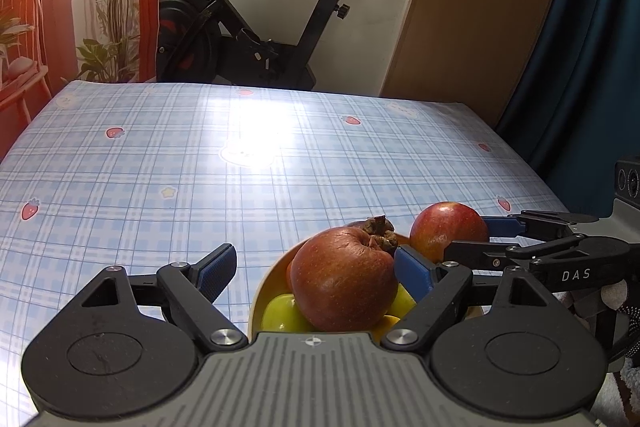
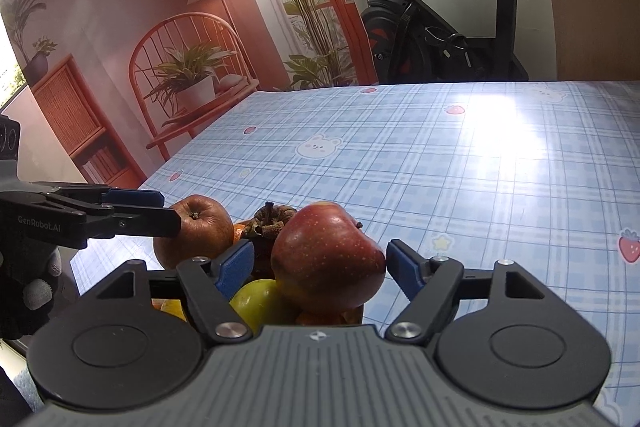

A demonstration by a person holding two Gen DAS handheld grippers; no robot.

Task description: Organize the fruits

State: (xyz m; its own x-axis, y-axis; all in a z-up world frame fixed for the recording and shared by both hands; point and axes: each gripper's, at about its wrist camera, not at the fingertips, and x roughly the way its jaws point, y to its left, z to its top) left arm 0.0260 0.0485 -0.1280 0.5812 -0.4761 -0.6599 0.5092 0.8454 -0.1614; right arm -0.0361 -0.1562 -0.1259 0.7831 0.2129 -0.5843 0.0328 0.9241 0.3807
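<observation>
A yellow bowl holds piled fruit. A wrinkled brown-red apple lies on top, between the wide-open jaws of my left gripper; it also shows in the right wrist view. A smooth red apple lies between the open jaws of my right gripper; it also shows in the left wrist view. Neither gripper's pads press its apple. Below are a green apple, an orange and a dried dark fruit.
The table has a blue plaid cloth with strawberry prints. An exercise bike stands behind its far edge. A printed backdrop hangs to the left, a blue curtain to the right.
</observation>
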